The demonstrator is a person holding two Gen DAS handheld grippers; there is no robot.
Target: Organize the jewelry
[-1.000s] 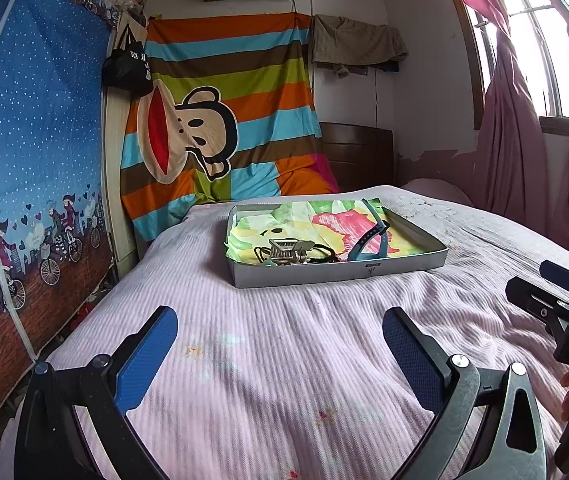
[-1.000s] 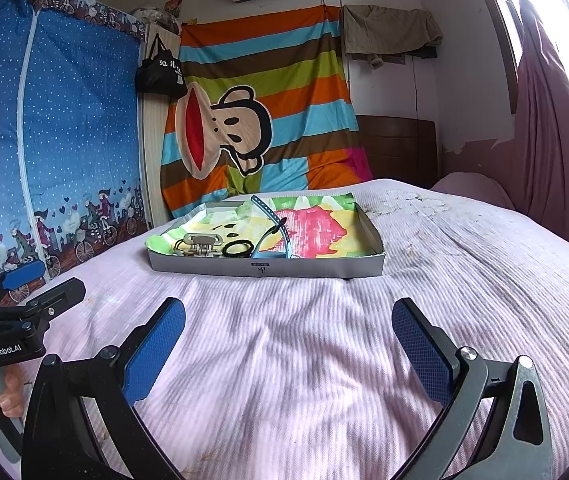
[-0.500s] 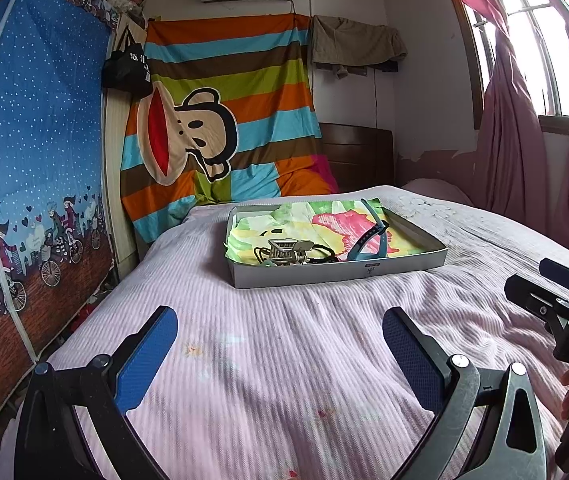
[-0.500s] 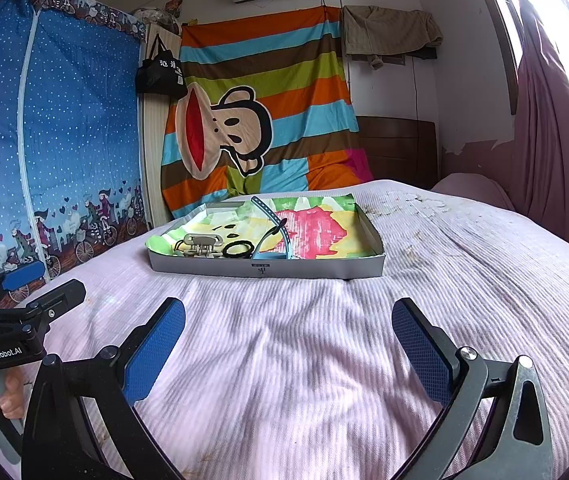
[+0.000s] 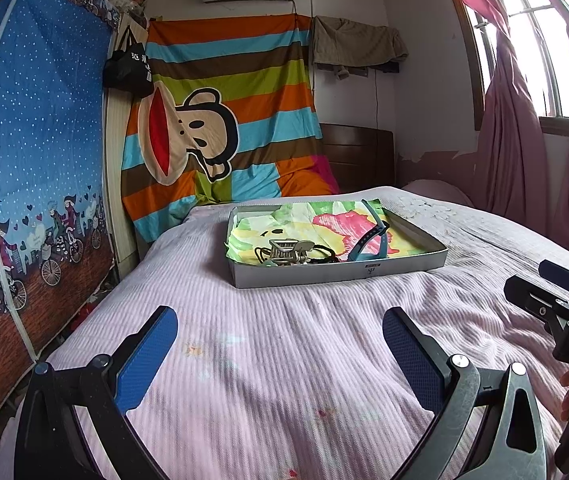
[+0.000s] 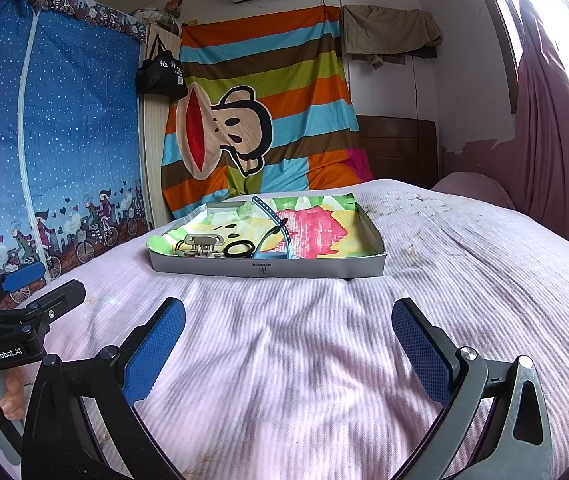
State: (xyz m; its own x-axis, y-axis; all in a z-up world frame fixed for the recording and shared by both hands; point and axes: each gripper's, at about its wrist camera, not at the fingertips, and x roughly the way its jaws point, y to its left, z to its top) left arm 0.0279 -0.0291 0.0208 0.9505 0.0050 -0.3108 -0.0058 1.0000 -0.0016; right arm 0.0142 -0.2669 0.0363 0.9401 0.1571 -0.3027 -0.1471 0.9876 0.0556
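Claws: my left (image 5: 280, 344) and right (image 6: 288, 336) gape wide, empty, low in frame.
Jewelry: clip (image 6: 200, 245), band (image 6: 272, 236) in tray (image 6: 268, 270), centre frame.
Approach: I'd come in over the near wall, one piece only.

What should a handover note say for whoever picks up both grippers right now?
Left gripper: open, empty, above the bedspread.
Right gripper: open, empty, level with the left.
All items sit in the shallow tray ahead on the bed: a metal hair claw, a black hair tie, and a blue band arching up beside them.
Done: nothing visibly sorted.
Left: reach the tray and start organizing.
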